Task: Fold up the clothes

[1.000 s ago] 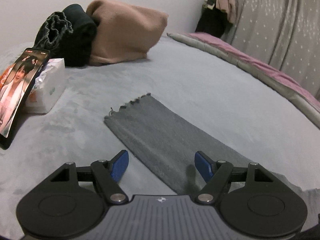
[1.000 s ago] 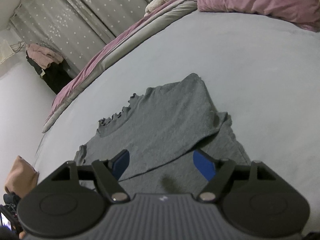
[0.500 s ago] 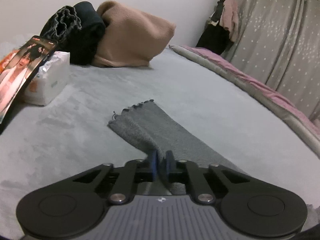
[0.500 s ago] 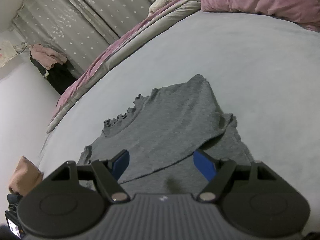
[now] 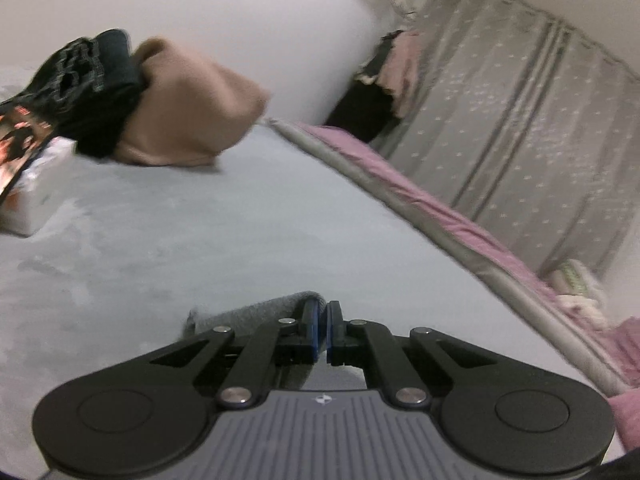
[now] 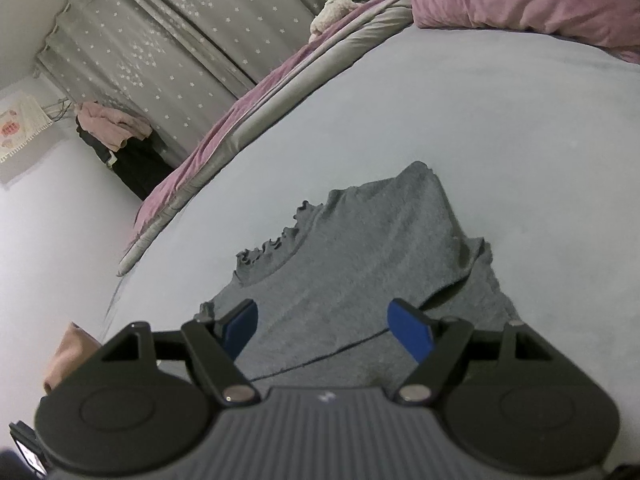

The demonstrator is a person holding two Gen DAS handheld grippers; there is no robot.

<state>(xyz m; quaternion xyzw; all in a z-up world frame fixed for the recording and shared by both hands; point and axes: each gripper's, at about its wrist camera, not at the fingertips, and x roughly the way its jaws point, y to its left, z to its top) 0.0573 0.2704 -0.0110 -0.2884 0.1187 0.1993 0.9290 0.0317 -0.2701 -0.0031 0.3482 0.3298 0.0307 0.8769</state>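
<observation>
While the left gripper pinched a bunched fold of the grey top, blue pads pressed together on the cloth and lifting it off the grey blanket, a tan bundle and dark clothes sat far left by the wall. Further right, the right gripper hovered with fingers spread over the grey top, which lay partly folded on the bed, frilled neckline toward the curtain.

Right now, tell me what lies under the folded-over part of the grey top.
Under the folded flap of the grey top another layer of the same grey fabric shows at its lower edge, lying on the grey bedspread. Whatever else the flap covers is hidden.
</observation>
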